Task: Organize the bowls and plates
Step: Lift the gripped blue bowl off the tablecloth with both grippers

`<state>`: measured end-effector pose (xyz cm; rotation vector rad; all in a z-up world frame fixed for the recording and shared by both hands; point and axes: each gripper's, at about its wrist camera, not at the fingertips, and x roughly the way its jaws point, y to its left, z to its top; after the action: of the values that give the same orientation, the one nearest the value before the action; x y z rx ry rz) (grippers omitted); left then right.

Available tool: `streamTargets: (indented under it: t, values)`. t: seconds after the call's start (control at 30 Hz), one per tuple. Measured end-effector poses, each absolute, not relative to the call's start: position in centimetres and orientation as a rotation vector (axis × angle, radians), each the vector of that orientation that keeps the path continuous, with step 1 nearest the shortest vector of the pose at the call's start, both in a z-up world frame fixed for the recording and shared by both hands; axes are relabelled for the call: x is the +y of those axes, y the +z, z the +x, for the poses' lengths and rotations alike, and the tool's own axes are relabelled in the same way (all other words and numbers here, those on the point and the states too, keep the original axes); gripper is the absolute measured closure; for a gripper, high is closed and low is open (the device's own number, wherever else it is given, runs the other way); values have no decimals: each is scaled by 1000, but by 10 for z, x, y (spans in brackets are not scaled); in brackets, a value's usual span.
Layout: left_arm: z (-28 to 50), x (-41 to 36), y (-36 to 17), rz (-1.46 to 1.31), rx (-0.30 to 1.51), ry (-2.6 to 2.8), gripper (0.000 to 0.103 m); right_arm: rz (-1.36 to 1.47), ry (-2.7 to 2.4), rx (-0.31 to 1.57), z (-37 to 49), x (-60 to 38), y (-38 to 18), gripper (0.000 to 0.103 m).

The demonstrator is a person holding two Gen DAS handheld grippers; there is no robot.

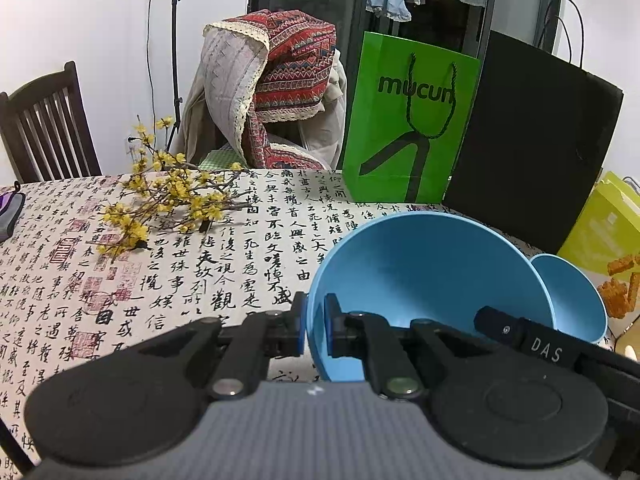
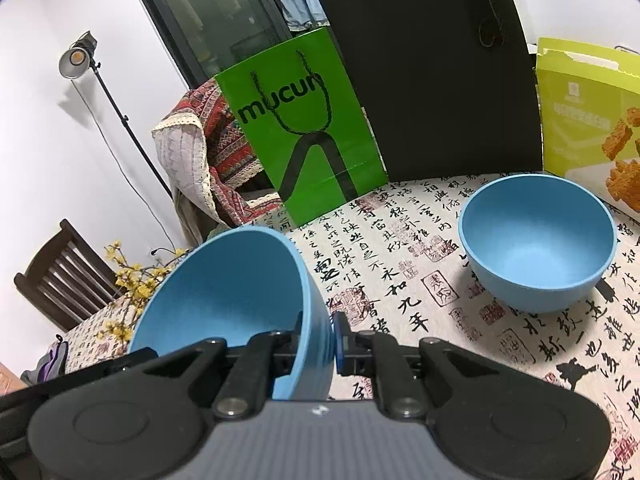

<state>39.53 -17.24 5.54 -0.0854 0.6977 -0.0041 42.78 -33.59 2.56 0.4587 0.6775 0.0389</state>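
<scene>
left view: the held bowl (image 1: 432, 280) hides most of a second bowl (image 1: 576, 300); the yellow box (image 1: 600, 224) runs off the right edge. right view: the black bag (image 2: 432, 80) is cropped at the top.

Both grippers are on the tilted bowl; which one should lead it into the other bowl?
Probably right. The right hand-held gripper pinches the held bowl's rim nearest the standing bowl; the left hand-held gripper grips the far rim.

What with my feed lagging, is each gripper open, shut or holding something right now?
Left gripper: shut on the rim of the blue bowl.
Right gripper: shut on the opposite rim of the same blue bowl.
</scene>
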Motion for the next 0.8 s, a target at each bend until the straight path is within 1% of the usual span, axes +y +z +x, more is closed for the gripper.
streamTargets:
  t: [0.8]
  values:
    - [335,-146,70,-113,681,-48,93,466,33,626,371,-316,42,92]
